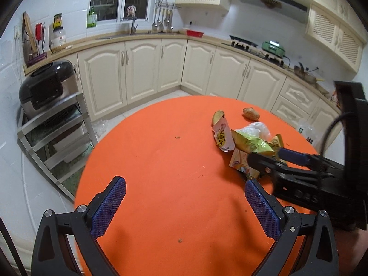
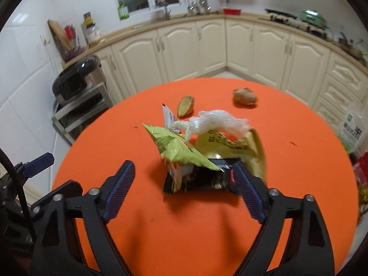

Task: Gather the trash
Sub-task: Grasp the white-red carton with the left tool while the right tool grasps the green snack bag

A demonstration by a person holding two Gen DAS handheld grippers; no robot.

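A pile of trash lies on the round orange table (image 1: pixel 161 161): a green snack bag (image 2: pixel 177 147), a yellow wrapper (image 2: pixel 230 145), a black wrapper (image 2: pixel 202 180), crumpled clear plastic (image 2: pixel 214 122) and a white-pink packet (image 1: pixel 222 133). Two brown peel pieces (image 2: pixel 185 109) (image 2: pixel 245 96) lie beyond it. My right gripper (image 2: pixel 184 184) is open, its jaws on either side of the black wrapper, touching nothing I can tell. It also shows in the left wrist view (image 1: pixel 271 161). My left gripper (image 1: pixel 184 207) is open and empty over bare table, left of the pile.
Cream kitchen cabinets (image 1: pixel 142 69) curve behind the table. A black appliance (image 1: pixel 46 85) sits on a metal shelf rack (image 1: pixel 55 133) at the left. A printed plastic bag (image 2: pixel 352 128) stands past the table's right edge. Small crumbs (image 1: pixel 178 137) dot the cloth.
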